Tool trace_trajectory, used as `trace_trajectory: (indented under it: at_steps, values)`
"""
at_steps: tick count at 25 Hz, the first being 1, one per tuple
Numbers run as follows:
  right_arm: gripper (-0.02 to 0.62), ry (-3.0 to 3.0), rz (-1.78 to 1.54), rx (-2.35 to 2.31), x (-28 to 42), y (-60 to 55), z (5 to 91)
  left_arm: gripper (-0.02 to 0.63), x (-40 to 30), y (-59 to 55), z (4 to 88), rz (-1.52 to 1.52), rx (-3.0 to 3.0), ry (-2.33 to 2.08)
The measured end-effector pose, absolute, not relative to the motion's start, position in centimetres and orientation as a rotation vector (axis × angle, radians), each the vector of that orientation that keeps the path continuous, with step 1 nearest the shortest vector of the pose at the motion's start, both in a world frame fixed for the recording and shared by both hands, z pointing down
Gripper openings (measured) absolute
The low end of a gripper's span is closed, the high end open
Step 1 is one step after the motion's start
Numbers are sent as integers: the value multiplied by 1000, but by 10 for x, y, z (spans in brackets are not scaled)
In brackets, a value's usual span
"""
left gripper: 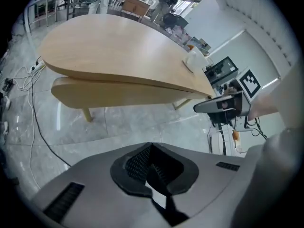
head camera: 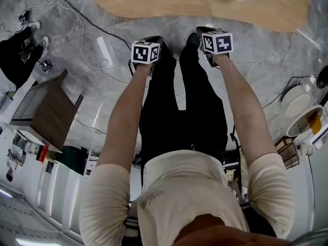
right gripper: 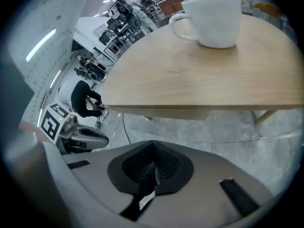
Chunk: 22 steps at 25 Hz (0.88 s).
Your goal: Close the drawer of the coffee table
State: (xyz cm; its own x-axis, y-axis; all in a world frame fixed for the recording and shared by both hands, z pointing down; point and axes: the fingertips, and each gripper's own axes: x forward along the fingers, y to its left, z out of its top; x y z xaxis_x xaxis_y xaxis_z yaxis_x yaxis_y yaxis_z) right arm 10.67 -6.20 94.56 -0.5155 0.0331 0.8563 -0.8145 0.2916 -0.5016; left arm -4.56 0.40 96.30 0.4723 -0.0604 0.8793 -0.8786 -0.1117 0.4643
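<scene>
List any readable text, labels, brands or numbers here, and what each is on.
No text can be read in any view.
On the shirt: a small chest print, too blurred to read.
On the left marker cube of the left gripper: a square pattern only, no letters.
On the right marker cube of the right gripper: the same.
On the white cup: nothing printed.

We see bright, even indoor light in every view. Both gripper views bend strongly at the edges and fade into black corners. The glossy floor (left gripper: 118, 127) carries pale reflections below the coffee table (left gripper: 109, 51), and a ceiling strip (right gripper: 40, 44) glows white.
</scene>
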Motion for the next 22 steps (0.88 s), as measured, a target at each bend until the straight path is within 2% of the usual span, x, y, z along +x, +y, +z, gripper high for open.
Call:
trace_trajectory:
  at_steps: [13,22]
  values:
    - [-6,-1849,1265,647,99,2,790,5,-43,37,788,1054,1784,-656]
    - [-6,-2056,1248,697,83,10,662,5,-40,1,645,806,1968,-863]
